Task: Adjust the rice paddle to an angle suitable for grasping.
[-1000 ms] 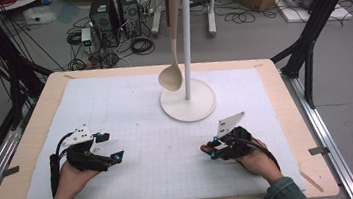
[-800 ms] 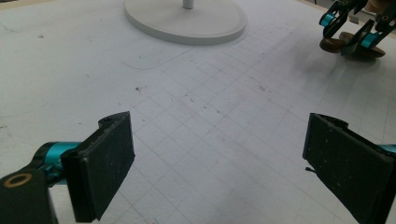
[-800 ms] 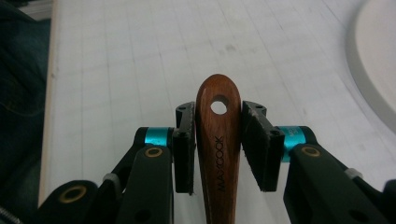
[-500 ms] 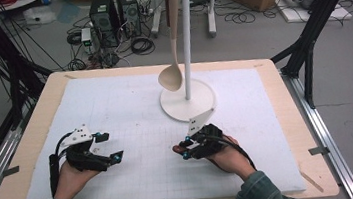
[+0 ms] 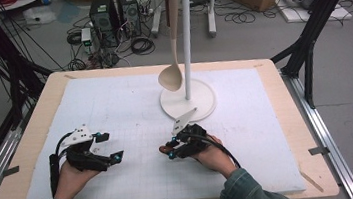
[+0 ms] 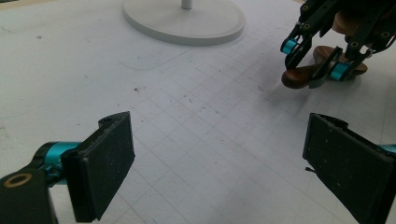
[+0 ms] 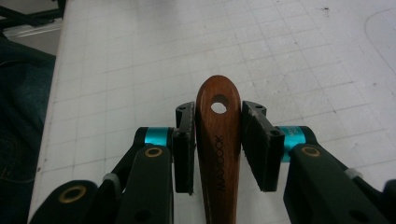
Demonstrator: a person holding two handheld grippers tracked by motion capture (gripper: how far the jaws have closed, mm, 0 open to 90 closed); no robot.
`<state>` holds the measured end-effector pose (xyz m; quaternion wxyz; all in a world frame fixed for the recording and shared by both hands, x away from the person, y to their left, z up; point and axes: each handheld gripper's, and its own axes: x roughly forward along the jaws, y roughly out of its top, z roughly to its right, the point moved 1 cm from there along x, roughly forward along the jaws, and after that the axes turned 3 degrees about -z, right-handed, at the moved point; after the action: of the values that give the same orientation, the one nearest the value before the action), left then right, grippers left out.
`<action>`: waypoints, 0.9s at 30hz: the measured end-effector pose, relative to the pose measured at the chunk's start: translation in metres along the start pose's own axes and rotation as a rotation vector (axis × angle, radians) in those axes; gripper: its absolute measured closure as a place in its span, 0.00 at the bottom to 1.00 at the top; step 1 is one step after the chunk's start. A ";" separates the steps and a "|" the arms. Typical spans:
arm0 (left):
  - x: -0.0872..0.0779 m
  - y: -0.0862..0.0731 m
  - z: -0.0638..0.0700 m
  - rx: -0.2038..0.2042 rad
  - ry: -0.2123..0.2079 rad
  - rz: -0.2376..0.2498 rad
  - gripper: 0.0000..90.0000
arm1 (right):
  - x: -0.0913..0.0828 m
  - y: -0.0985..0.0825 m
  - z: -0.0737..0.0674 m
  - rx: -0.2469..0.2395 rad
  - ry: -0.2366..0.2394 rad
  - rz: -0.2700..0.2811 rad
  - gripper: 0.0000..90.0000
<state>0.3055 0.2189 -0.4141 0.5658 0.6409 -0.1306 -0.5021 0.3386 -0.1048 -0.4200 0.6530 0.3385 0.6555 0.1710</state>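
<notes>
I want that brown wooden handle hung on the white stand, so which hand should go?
Right: its hand-held gripper already clamps the wooden handle, nearer the stand. The left is open and empty.

Even overhead light, soft shadows, slight blur
</notes>
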 end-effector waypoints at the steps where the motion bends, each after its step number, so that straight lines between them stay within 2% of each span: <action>1: 0.000 0.000 0.000 0.002 0.001 -0.002 0.10 | 0.001 0.001 0.000 0.008 0.000 -0.002 0.74; 17: 0.000 0.000 -0.001 0.000 -0.001 0.000 0.10 | 0.027 0.018 0.002 -0.004 0.011 -0.018 0.74; 27: 0.000 -0.001 -0.001 -0.002 -0.003 -0.001 0.10 | 0.042 0.019 0.003 -0.004 -0.001 -0.084 0.74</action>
<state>0.3057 0.2194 -0.4146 0.5662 0.6396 -0.1306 -0.5033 0.3491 -0.0637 -0.4385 0.6607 0.3097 0.6684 0.1445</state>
